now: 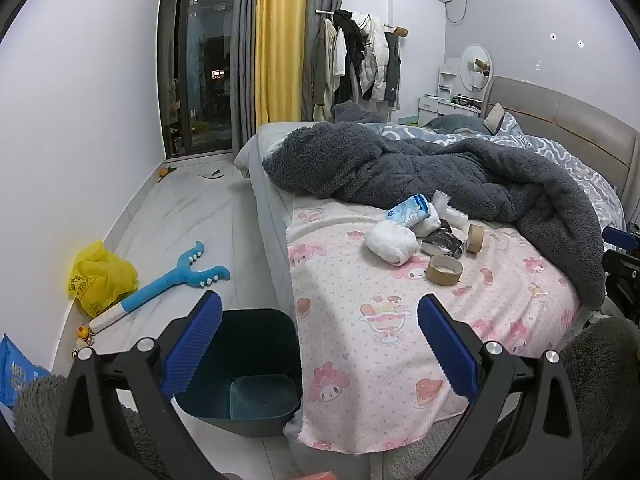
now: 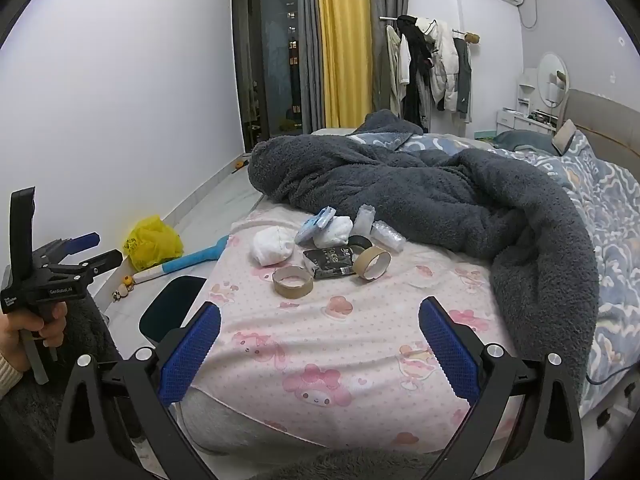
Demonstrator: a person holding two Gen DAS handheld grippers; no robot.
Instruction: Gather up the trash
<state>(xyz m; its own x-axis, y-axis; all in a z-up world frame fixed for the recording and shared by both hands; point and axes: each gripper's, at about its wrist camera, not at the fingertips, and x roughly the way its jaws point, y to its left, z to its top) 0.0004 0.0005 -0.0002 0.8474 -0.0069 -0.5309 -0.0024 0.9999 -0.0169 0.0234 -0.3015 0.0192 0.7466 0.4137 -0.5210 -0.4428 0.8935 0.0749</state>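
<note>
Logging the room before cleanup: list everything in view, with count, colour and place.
cardboard tape rolls: 2, brown, on pink sheet
white wads: 2, bed, beside rolls
black packet: 1, between rolls
blue-white wrapper: 1, on a wad
clear plastic: 2, by blanket
blanket: 1, dark grey, mid-bed
bin: 1, dark teal, floor at bed corner
yellow bag: 1, by wall
blue toy: 1, floor
left hand-held gripper: open
right hand-held gripper: open
</note>
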